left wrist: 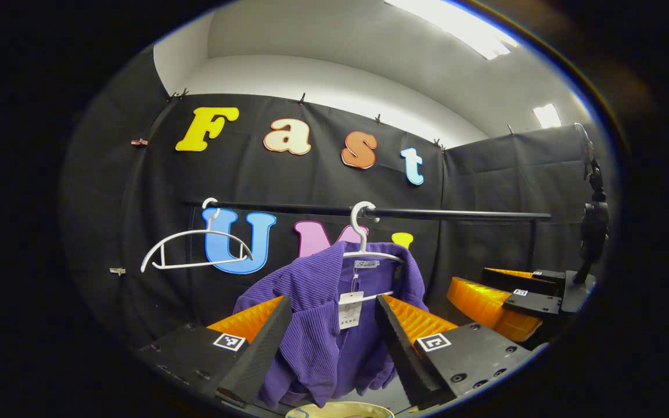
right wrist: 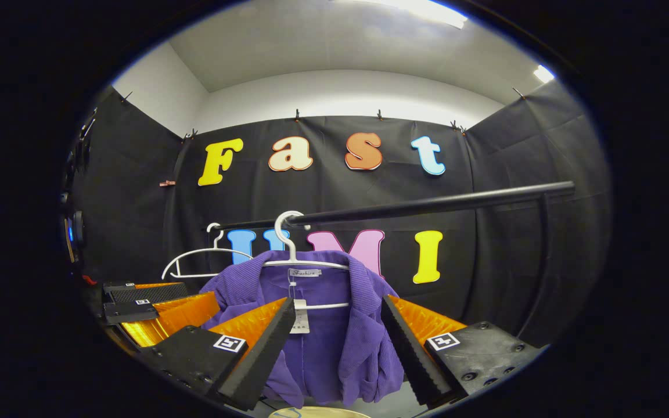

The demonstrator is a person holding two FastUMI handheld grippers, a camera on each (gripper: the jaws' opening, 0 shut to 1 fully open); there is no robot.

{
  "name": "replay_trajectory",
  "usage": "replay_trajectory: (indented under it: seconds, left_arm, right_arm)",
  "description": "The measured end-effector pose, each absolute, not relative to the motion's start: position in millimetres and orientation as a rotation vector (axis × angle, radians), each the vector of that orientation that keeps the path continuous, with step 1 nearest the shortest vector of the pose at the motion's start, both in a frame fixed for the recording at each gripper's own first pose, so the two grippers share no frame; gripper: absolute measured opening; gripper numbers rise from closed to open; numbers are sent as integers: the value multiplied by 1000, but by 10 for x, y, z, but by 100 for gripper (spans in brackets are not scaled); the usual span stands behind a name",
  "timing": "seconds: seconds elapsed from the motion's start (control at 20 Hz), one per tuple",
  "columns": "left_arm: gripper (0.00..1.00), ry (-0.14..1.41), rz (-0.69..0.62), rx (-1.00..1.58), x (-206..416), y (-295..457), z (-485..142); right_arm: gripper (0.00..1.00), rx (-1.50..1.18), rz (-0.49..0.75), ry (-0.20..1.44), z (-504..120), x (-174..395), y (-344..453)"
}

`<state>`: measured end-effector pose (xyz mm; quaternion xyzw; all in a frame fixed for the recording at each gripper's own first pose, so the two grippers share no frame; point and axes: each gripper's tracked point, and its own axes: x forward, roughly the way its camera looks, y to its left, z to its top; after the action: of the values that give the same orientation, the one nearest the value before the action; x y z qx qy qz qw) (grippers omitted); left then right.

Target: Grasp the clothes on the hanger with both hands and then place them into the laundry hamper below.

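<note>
A purple corduroy shirt (left wrist: 323,313) is hanging on a white hanger (left wrist: 366,244) from the black rail (left wrist: 456,214), above what is probably the hamper's pale rim (left wrist: 340,410). The left gripper (left wrist: 334,331) and right gripper (right wrist: 337,331) are both facing it with jaws spread, gripping nothing. An empty hanger (left wrist: 195,252) is hanging further along the rail.

Counted — two white hangers (right wrist: 195,261) (right wrist: 297,255) on one black rail (right wrist: 427,204); one purple garment (right wrist: 334,325); one paper tag (left wrist: 350,310); one hamper rim (left wrist: 340,410) below.

Bright ceiling lights (left wrist: 456,26) glare overhead; sharp centre; fisheye-bent edges.
</note>
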<state>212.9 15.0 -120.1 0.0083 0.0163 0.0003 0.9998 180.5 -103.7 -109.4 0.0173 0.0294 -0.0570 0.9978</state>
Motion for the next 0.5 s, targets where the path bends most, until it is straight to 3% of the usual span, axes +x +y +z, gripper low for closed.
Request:
replay_trajectory:
  seconds: [0.15, 0.5]
  left_arm:
    - [88, 23, 46, 24, 2324, 202, -1340]
    - [91, 58, 202, 7, 2663, 592, -1757]
  right_arm:
    - [97, 47, -82, 80, -1311, 2029, -1157]
    - [98, 53, -5, 114, -1725, 2430, -1327]
